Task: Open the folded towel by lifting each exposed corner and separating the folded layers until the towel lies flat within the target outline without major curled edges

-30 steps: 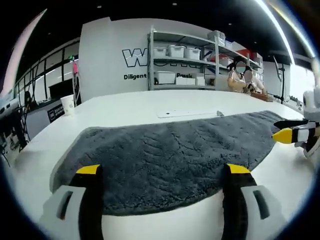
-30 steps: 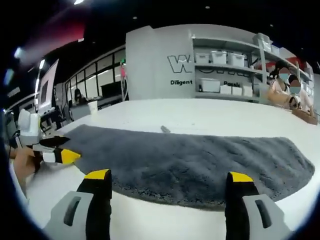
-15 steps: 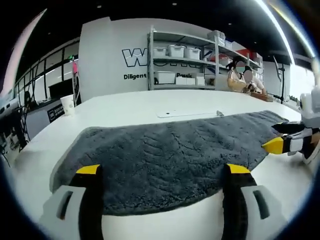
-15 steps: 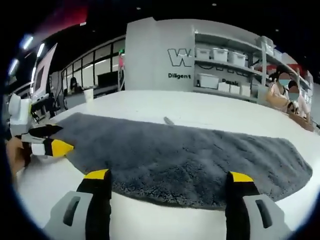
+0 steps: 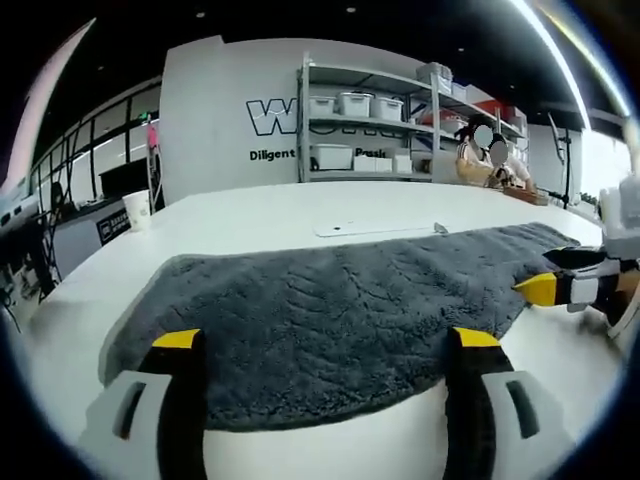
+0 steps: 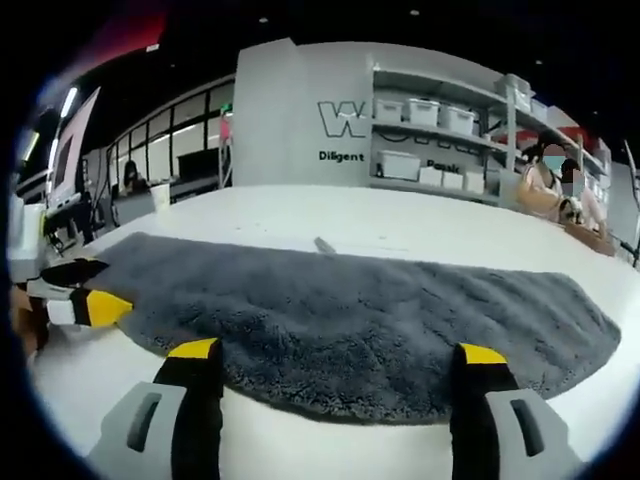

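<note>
A dark grey fluffy towel [image 5: 330,310] lies spread across the white table [image 5: 250,215], its near edge between my left gripper's jaws. The left gripper [image 5: 325,345] is open, just short of that edge, holding nothing. At the right of the left gripper view the right gripper [image 5: 560,285] hovers by the towel's right end. In the right gripper view the same towel [image 6: 360,310] stretches across, and my right gripper [image 6: 335,355] stands open above its near edge. The left gripper [image 6: 80,295] sits at the towel's left end.
White tape strips [image 5: 375,228] mark the table just behind the towel. A paper cup [image 5: 135,208] stands at the far left. Shelving with white bins [image 5: 365,130] lines the back wall, and seated people [image 5: 485,160] are at the far right.
The right gripper has drifted left towards the towel's right end in the left gripper view. The right gripper view has shifted a little; the towel has not moved.
</note>
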The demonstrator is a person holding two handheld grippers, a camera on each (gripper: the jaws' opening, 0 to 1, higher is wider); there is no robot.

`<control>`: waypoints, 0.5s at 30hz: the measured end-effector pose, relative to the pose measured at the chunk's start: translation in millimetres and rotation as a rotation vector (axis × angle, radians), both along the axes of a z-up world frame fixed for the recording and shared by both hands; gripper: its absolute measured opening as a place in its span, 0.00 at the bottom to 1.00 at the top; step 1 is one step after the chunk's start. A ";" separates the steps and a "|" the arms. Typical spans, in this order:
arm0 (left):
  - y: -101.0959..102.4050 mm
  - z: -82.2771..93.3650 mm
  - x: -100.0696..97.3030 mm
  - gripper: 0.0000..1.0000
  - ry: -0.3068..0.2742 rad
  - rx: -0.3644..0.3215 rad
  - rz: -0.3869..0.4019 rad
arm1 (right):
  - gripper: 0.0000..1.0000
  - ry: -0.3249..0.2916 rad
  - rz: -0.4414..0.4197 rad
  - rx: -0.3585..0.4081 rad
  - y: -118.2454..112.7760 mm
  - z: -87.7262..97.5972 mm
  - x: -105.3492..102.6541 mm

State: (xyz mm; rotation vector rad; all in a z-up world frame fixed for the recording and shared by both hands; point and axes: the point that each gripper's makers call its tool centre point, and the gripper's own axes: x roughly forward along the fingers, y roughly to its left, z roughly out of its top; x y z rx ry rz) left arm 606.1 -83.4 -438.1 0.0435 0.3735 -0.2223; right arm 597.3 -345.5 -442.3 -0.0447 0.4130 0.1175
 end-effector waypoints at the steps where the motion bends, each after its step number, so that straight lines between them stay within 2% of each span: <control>1: -0.1 0.1 -0.2 0.99 0.000 0.000 -0.002 | 0.94 0.005 0.007 0.001 0.0 0.2 -0.5; 6: -0.7 2.0 -1.1 0.99 0.000 -0.004 -0.015 | 0.94 0.024 0.036 0.005 0.3 1.9 -6.1; 11: -7.2 17.5 -4.6 0.99 -0.024 -0.074 -0.043 | 0.93 0.031 0.058 0.034 2.0 9.4 -10.9; 15: -5.1 23.6 -7.5 0.99 -0.025 -0.076 -0.046 | 0.92 0.015 0.088 0.046 5.8 19.9 -12.5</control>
